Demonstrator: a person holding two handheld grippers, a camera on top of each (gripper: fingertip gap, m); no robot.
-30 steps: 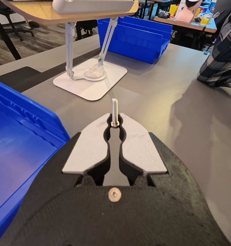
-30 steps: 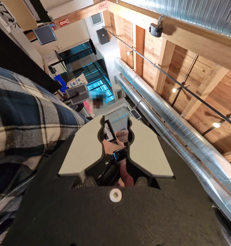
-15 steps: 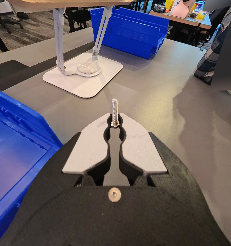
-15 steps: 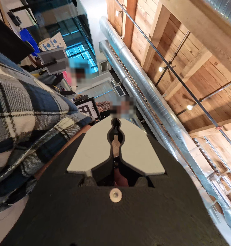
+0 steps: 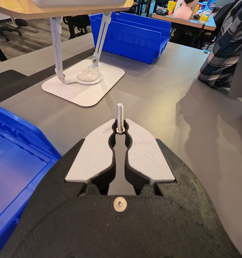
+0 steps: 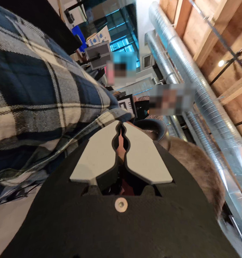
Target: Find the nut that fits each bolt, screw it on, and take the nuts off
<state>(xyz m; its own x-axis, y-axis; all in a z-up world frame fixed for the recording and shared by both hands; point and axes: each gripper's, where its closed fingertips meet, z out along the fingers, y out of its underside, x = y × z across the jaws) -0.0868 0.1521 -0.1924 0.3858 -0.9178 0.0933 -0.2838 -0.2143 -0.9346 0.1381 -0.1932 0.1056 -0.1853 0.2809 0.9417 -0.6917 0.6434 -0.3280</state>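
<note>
Left gripper (image 5: 120, 129) clamps the bolt (image 5: 120, 117) by its head, upright above the worktop (image 5: 152, 97); right gripper (image 6: 121, 126), clenched empty and aimed ceilingward, risks cross-threading from misalignment.

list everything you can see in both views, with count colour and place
bolt: 1, silver, upright, head clamped between the left gripper's tips, thread bare
bins: 2, blue, one at the table's far side, one at the near left
stand: 1, white, flat base on the table, two legs up to a wooden board
table: 1, grey, under everything
desk with clutter: 1, wooden, far back right
ducts: 2, silver, along the wooden ceiling
plaid sleeve: 1, blue and white, left of right wrist view
left gripper: 1, black with grey fingers, shut on the bolt
right gripper: 1, same colours, pointing up, tips together, nothing seen between them
</note>
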